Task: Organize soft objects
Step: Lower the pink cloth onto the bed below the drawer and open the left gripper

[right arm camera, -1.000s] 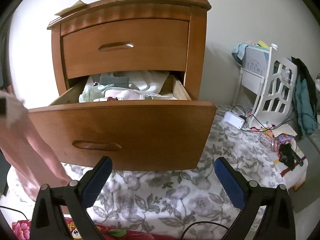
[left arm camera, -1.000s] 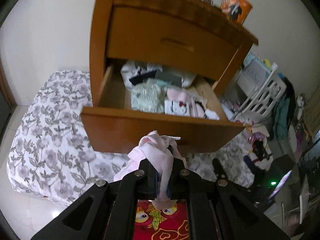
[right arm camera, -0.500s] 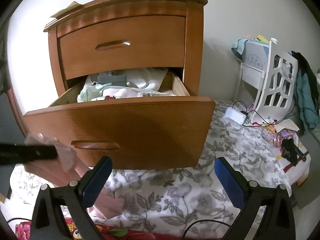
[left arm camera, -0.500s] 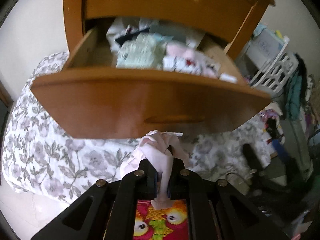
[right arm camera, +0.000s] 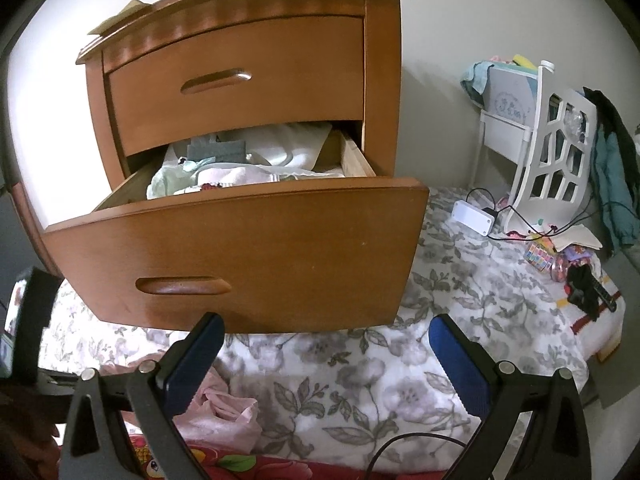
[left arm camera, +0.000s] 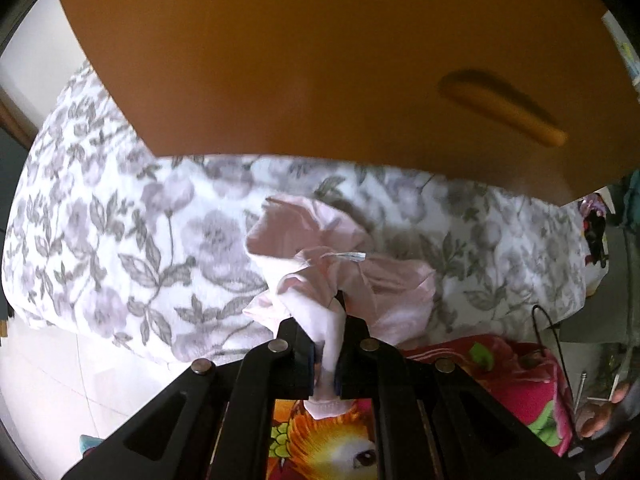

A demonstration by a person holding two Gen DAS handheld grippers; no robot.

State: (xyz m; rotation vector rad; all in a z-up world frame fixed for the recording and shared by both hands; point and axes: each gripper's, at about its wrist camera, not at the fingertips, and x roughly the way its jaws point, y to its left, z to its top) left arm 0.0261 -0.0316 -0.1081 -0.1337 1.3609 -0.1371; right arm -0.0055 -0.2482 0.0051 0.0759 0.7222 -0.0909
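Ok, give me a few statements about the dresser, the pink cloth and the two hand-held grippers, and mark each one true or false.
1. The left hand-held gripper is shut on the pink cloth. True.
2. The right hand-held gripper is clamped on the drawer front. False: its jaws stand wide apart and hold nothing.
3. The lower drawer is pulled out, with folded clothes showing inside. True.
4. The upper drawer is pulled out too. False: it sits closed in the dresser.
5. The pink cloth lies inside the lower drawer. False: it is bunched on the floral sheet, below the drawer front.
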